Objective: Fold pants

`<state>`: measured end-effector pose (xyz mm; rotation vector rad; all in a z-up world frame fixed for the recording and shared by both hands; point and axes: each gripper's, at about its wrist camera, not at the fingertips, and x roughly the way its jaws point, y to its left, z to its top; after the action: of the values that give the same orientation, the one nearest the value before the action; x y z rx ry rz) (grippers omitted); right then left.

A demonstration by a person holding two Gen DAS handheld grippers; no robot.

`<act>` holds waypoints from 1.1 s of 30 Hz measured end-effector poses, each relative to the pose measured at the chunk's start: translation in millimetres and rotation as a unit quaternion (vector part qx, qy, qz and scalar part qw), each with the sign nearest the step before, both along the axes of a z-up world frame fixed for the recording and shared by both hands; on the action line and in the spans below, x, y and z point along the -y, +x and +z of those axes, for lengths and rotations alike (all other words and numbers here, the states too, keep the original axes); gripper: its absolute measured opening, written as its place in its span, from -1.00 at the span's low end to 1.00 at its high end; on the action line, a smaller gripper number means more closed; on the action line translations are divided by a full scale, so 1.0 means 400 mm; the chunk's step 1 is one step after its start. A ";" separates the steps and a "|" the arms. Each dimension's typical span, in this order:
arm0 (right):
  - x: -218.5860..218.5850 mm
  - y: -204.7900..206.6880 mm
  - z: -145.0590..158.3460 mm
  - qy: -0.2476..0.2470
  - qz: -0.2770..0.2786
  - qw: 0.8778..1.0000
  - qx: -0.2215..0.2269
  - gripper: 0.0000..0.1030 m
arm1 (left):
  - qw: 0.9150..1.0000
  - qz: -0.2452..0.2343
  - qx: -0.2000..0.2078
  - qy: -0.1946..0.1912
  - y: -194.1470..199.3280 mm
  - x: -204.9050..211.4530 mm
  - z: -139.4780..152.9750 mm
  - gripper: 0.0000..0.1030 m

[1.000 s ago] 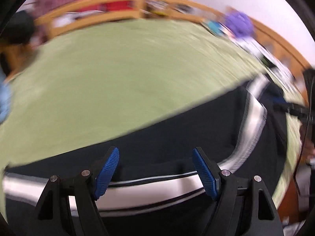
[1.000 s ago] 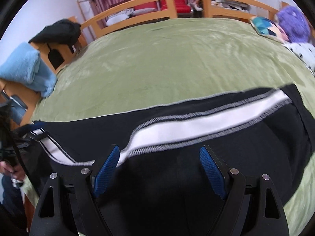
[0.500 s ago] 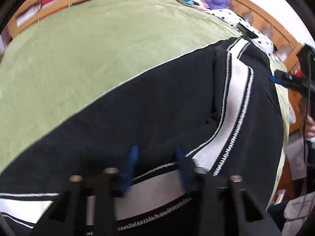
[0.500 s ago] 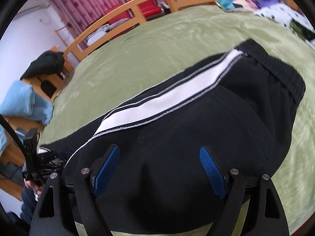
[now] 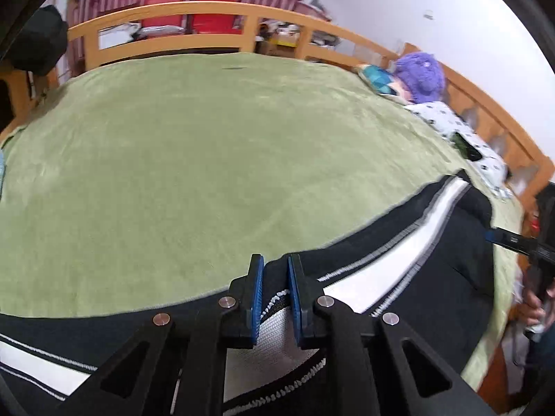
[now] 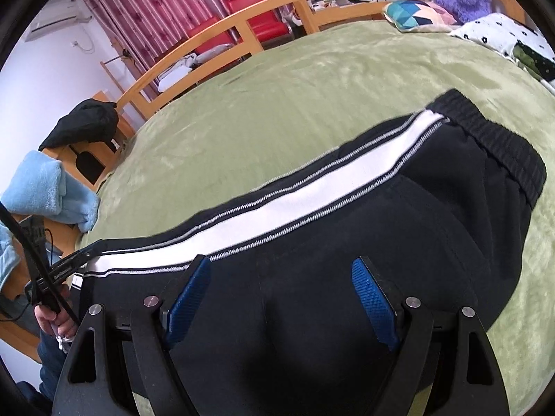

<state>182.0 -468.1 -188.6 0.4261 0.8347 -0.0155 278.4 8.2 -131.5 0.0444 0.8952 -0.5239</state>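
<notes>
My left gripper point(image 5: 275, 298) is clenched on a pinch of the black pants point(image 6: 347, 242) at their white side stripe point(image 6: 295, 204), a ridge of fabric bunched between the blue pads, while my right gripper point(image 6: 281, 303) hangs released, jaws wide, just above the dark seat of the pants with nothing between them. The pants lie flat along the near edge of the green blanket point(image 5: 208, 156), legs stacked one on the other, elastic waistband point(image 6: 492, 142) to the right of the stripe and the leg ends running off to the left of it, toward the blue towel point(image 6: 45, 187) beyond the bed. The step in hand, as I judge it, is securing both ends before carrying one over the other. To do it well, I should close my right jaws on the edge near the waistband through both layers, keep the left pinch firm, lift only enough to clear the blanket, and keep the stripe taut and straight so the fold lands without a twist or a dragged lower layer
</notes>
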 end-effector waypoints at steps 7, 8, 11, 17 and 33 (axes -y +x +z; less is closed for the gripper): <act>-0.021 0.060 -0.014 -0.008 0.019 1.000 -0.016 0.61 | 0.992 0.039 -0.089 0.080 0.045 0.031 -0.119 -0.43; -0.031 0.073 -0.017 -0.009 0.027 0.999 -0.018 0.61 | 0.993 0.042 -0.094 0.059 0.041 0.008 -0.105 -0.40; -0.057 0.105 -0.043 -0.043 0.039 0.998 -0.022 0.61 | 0.994 0.077 -0.065 0.033 0.012 -0.075 -0.047 0.38; -0.066 0.155 -0.150 -0.048 0.032 0.995 -0.078 0.61 | 0.976 0.208 -0.008 0.068 -0.052 -0.339 0.008 0.49; -0.168 0.100 -0.043 -0.045 0.003 0.997 -0.058 0.61 | 0.942 0.314 -0.075 0.088 0.111 -0.693 -0.147 -0.44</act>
<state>221.8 -401.1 -205.8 0.3404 0.9465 -0.0716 322.8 285.6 -190.4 -0.1187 1.0427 0.1521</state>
